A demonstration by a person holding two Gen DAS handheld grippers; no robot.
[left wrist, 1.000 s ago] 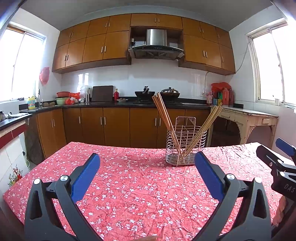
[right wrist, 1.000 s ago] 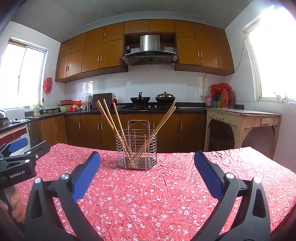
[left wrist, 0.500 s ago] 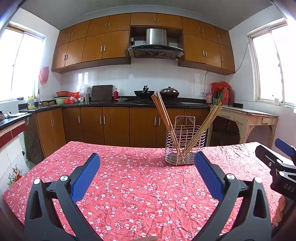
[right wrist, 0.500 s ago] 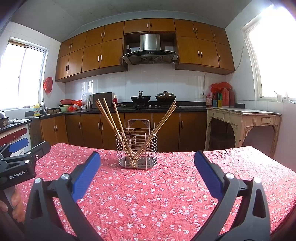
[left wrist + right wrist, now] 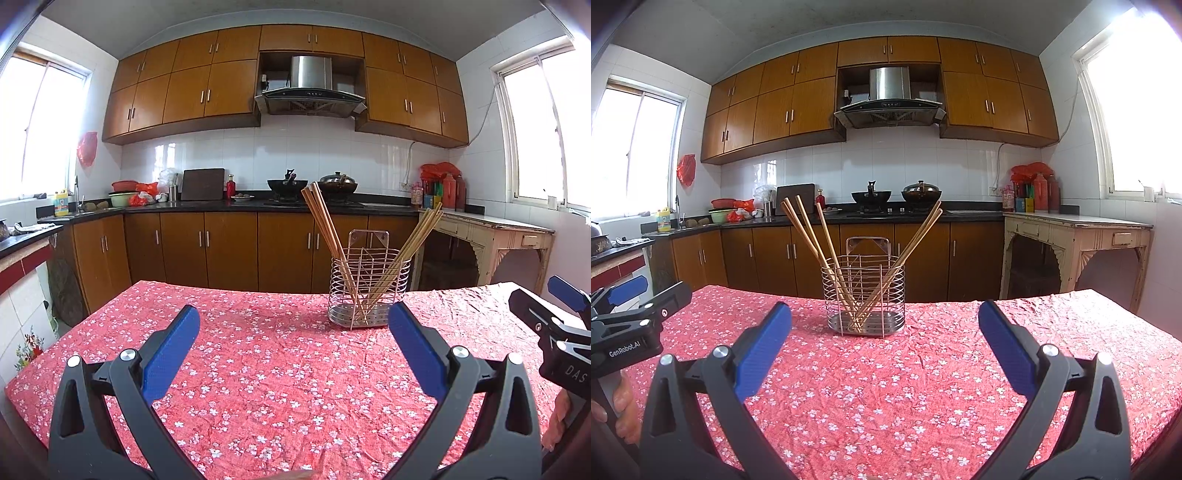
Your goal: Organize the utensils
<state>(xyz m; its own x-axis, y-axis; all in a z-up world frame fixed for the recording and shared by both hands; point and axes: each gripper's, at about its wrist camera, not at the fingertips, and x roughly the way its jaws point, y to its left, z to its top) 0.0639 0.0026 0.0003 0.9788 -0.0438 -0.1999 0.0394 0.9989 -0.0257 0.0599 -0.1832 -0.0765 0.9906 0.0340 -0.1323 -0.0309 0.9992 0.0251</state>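
Note:
A metal wire utensil holder [image 5: 369, 291] [image 5: 865, 295] stands upright on the table with the red flowered cloth [image 5: 266, 369] [image 5: 923, 387]. Several wooden chopsticks [image 5: 327, 236] [image 5: 812, 236] lean inside it, some to the left, some to the right. My left gripper [image 5: 293, 343] hovers open over the cloth, well short of the holder, with nothing between its blue pads. My right gripper [image 5: 884, 343] is open and empty too, facing the holder from a similar distance. Each gripper shows at the edge of the other's view.
Wooden kitchen cabinets and a dark counter [image 5: 221, 206] run along the far wall, with woks on the stove [image 5: 871, 195]. A pale side table [image 5: 1078, 229] stands at the right. A hand [image 5: 624, 406] holds the left gripper's grip.
Both views have shifted only slightly; the holder and chopsticks stay put and both grippers stay open.

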